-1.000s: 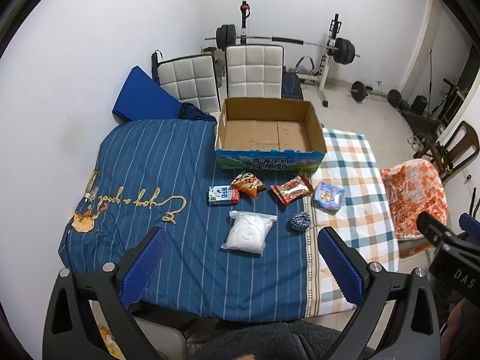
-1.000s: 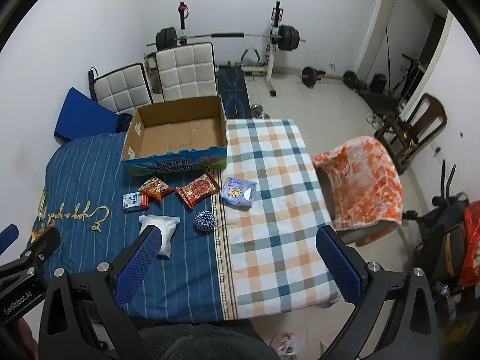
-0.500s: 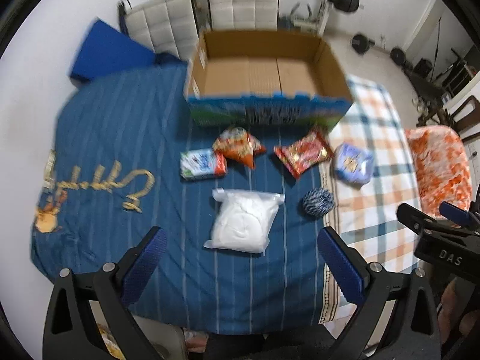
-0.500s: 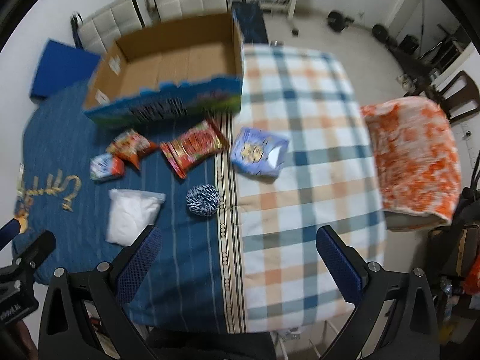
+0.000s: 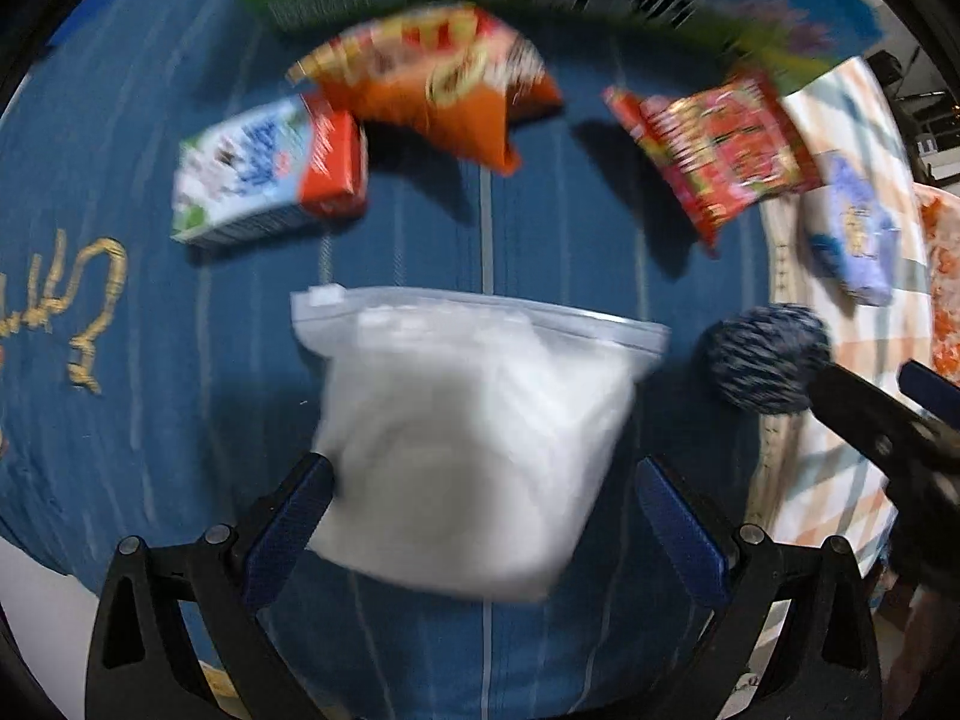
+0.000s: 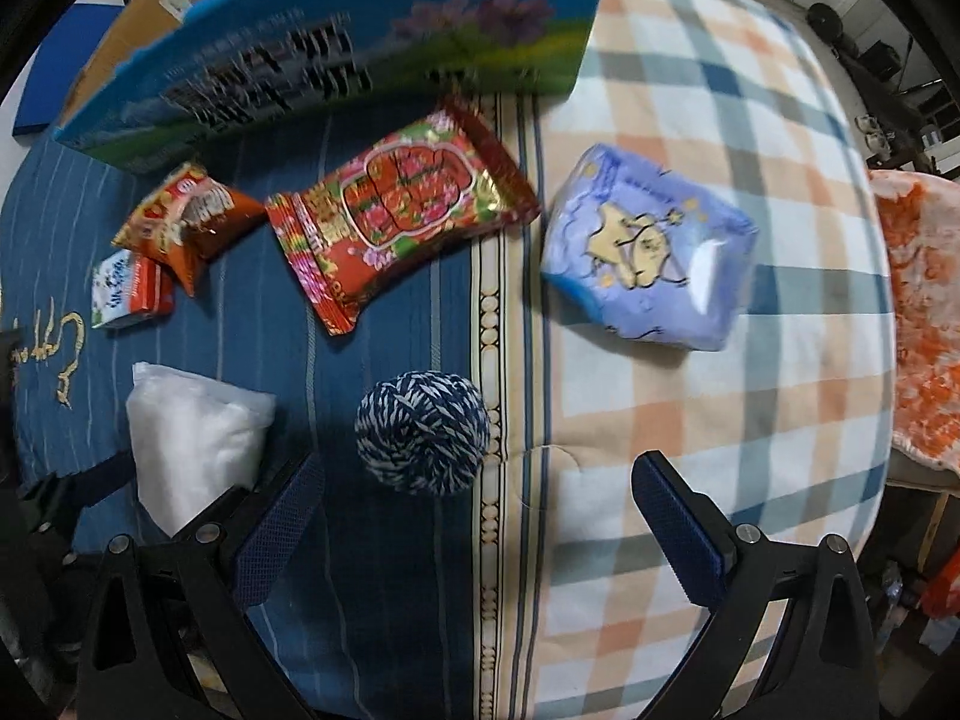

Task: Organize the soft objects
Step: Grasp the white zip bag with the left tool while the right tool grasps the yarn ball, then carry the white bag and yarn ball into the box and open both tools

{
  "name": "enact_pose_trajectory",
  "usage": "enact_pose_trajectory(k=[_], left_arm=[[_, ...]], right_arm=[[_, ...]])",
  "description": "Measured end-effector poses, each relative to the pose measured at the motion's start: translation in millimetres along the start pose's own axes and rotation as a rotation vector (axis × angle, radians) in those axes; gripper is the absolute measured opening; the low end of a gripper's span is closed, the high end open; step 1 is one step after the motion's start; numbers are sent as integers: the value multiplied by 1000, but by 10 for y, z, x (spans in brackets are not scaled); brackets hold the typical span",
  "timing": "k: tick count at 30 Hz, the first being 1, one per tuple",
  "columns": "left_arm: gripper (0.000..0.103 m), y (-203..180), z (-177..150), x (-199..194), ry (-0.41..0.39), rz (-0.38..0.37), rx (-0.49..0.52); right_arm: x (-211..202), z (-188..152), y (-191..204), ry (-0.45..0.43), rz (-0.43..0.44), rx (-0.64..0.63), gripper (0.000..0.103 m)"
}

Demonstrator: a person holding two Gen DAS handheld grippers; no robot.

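Note:
A clear zip bag of white stuffing [image 5: 474, 438] lies on the blue striped cloth; my left gripper [image 5: 480, 516] is open, its fingers on either side of the bag's near end. A blue-and-white yarn ball [image 6: 423, 432] lies just ahead and left of centre of my open right gripper [image 6: 474, 528]. The zip bag also shows in the right wrist view [image 6: 192, 438], and the yarn ball in the left wrist view [image 5: 765, 357]. A purple soft pack [image 6: 651, 249] lies on the checked cloth. The cardboard box [image 6: 336, 54] stands behind.
A red snack pack [image 6: 396, 204], an orange snack bag [image 6: 186, 216] and a small milk carton [image 6: 129, 291] lie before the box. An orange blanket [image 6: 924, 324] lies at the right. The right gripper's arm [image 5: 888, 420] shows at the left view's right side.
Both grippers have dropped down close to the table. The left one now straddles the zip bag; the right one is just short of the yarn ball.

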State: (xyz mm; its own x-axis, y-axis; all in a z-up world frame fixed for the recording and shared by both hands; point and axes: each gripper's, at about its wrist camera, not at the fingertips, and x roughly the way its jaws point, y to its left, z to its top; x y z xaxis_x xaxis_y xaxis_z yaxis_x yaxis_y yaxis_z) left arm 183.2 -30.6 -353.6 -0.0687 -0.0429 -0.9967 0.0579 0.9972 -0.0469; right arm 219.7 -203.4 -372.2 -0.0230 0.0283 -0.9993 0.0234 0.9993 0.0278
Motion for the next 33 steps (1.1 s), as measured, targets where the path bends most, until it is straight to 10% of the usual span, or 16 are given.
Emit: enact_pose_trajectory(k=[8, 15, 22, 33], left_arm=[[102, 19, 154, 362, 13, 95, 27], [83, 129, 145, 467, -13, 36, 6], [73, 131, 65, 154, -33, 63, 2], [73, 184, -195, -818, -143, 98, 28]], right_arm=[[299, 91, 66, 41, 8, 11, 103], [655, 178, 173, 81, -4, 25, 90], [865, 160, 356, 79, -48, 28, 59], [265, -12, 503, -1, -61, 38, 57]])
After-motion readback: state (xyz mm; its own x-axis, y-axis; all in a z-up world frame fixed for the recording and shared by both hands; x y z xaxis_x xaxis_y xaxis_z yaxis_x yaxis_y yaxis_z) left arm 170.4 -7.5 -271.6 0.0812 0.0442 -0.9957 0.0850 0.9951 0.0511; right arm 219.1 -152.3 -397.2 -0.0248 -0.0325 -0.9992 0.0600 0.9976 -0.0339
